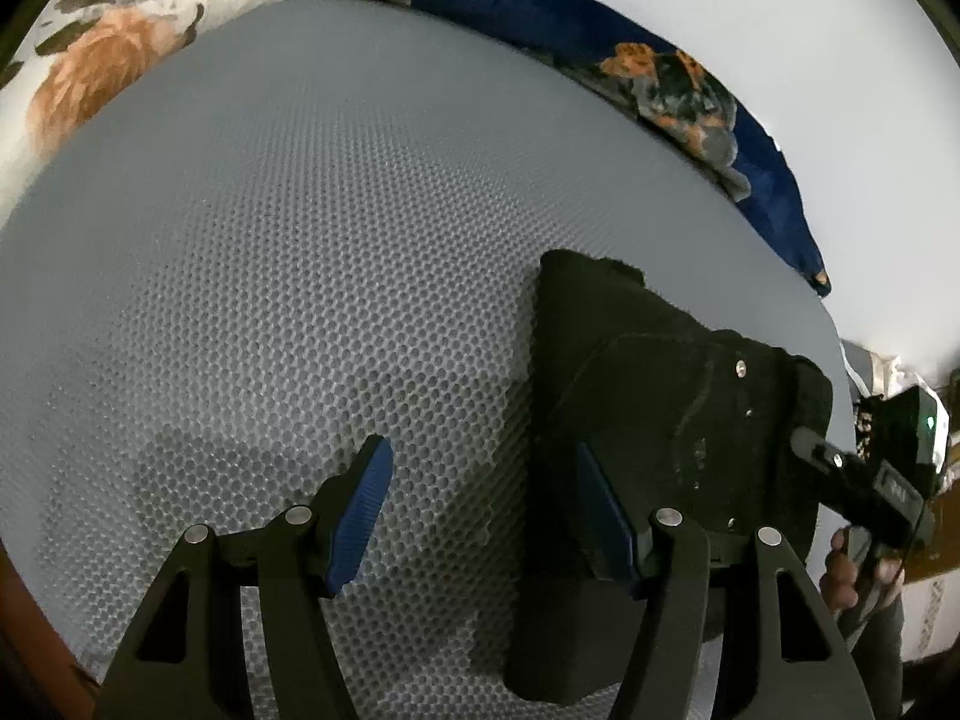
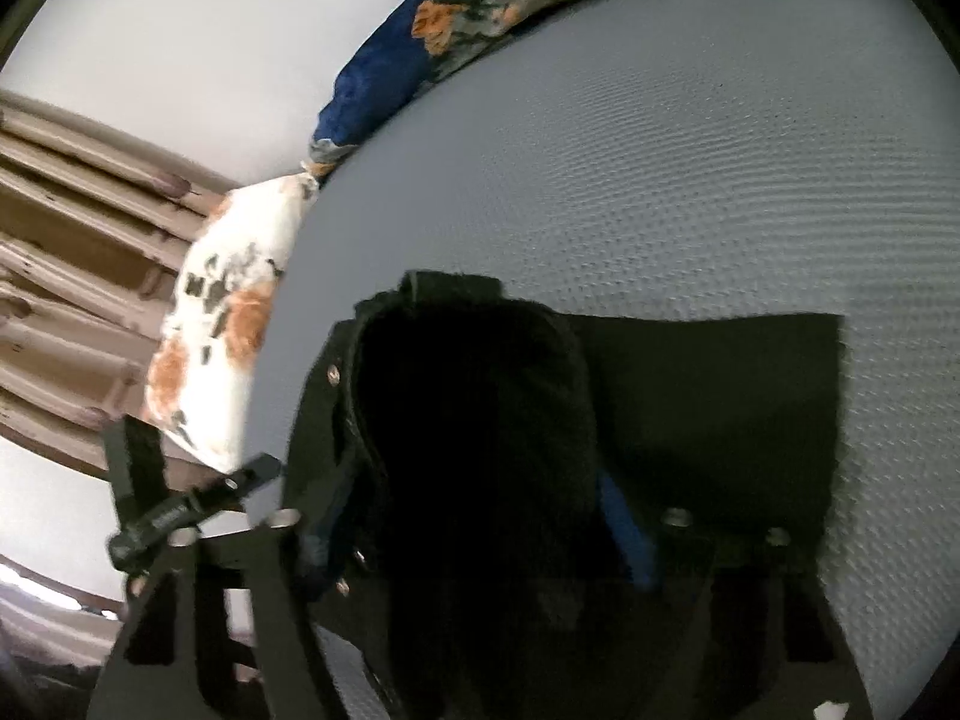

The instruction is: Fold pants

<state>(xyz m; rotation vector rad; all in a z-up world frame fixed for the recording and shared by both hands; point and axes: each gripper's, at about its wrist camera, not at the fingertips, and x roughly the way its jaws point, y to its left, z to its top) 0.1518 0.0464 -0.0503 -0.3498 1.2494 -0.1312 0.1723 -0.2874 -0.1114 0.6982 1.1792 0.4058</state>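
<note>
Pants [image 1: 648,420], black and folded, lay on the grey mesh mattress [image 1: 300,270], well apart from the floral pillow [image 1: 108,48]. Left hand-held gripper [image 1: 486,516] stood released at the pants' edge. Right hand-held gripper [image 2: 468,540] grasped a raised fold.

Counts, both views: 1 pr black pants [image 1: 678,396], folded, w/ approx. 4 metal rivets showing on the fabric. 2 grippers: left gripper [image 1: 480,516], right gripper [image 2: 462,540]; 2 blue pads [image 1: 360,516] on the left one. 1 grey honeycomb mattress [image 1: 288,228]. 1 white floral pillow [image 1: 120,42]. 1 navy floral blanket [image 1: 660,72].
</note>
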